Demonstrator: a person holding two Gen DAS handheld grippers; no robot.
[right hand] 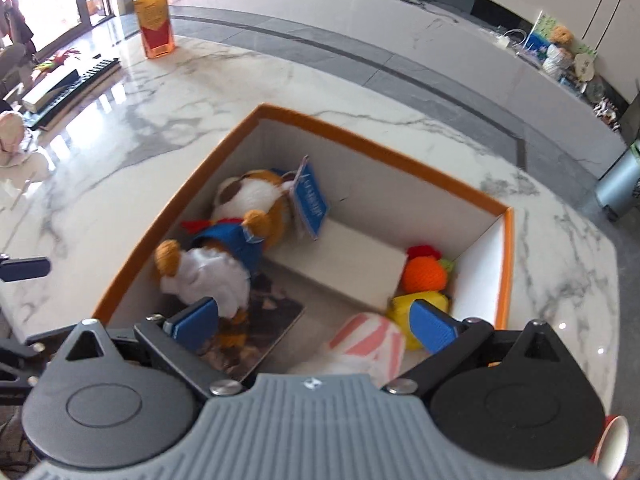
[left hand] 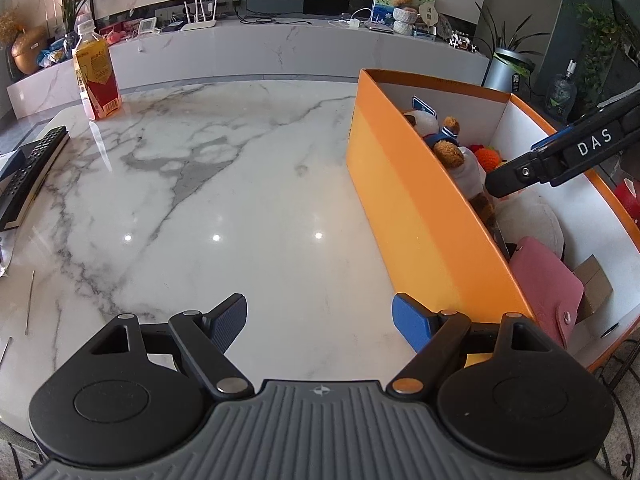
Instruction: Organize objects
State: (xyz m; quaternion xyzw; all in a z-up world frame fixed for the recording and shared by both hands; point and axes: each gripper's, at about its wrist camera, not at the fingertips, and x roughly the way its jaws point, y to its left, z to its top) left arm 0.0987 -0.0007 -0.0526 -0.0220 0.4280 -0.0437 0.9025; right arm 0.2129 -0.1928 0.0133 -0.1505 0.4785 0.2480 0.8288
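An orange box [left hand: 420, 208] with white inner walls [right hand: 360, 196] stands on the marble table. In it lie plush bears [right hand: 208, 272], a brown-and-white plush [right hand: 256, 196] with a blue tag, an orange knitted toy [right hand: 424, 274], a yellow toy [right hand: 416, 304], a white-and-pink plush [right hand: 368, 344], a white box [right hand: 344, 264] and a pink card holder [left hand: 548, 292]. My left gripper [left hand: 320, 320] is open and empty, low over the table beside the box's left wall. My right gripper [right hand: 312, 324] is open and empty above the box; it shows in the left wrist view [left hand: 560, 156].
A bottle of orange drink [left hand: 96, 76] stands at the table's far left. A remote control [left hand: 28, 176] lies on a book at the left edge. Thin sticks [left hand: 30, 300] lie near the left front. A TV bench runs along the back.
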